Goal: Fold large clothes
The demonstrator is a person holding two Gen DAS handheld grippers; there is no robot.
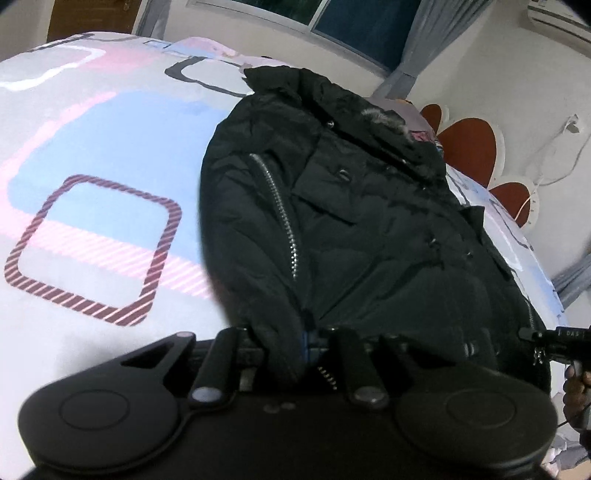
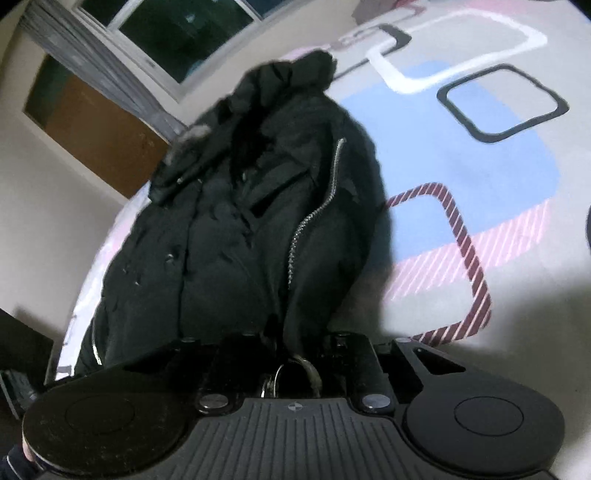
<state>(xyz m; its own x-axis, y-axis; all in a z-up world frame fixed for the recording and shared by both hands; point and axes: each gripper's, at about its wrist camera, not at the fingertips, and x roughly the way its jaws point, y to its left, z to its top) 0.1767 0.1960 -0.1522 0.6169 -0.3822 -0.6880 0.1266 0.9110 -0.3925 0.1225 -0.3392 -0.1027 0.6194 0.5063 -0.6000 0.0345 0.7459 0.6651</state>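
Observation:
A black padded jacket (image 1: 369,221) with silver zips and a grey fur collar lies spread on the bed, its hem towards me. In the left wrist view my left gripper (image 1: 291,345) is shut on a bunched fold of the hem. In the right wrist view the jacket (image 2: 229,240) runs away from the camera. My right gripper (image 2: 290,343) is shut on another part of the hem, beside a zip and a metal ring. The right gripper's tip (image 1: 554,338) and a hand (image 1: 576,384) also show at the left wrist view's right edge.
The bed sheet (image 1: 92,147) is patterned in pink, blue and grey with rounded squares, and also shows in the right wrist view (image 2: 480,166). A headboard (image 1: 469,144) with red-brown petals, a window (image 1: 351,26) with curtains and a wooden door (image 2: 103,140) stand behind.

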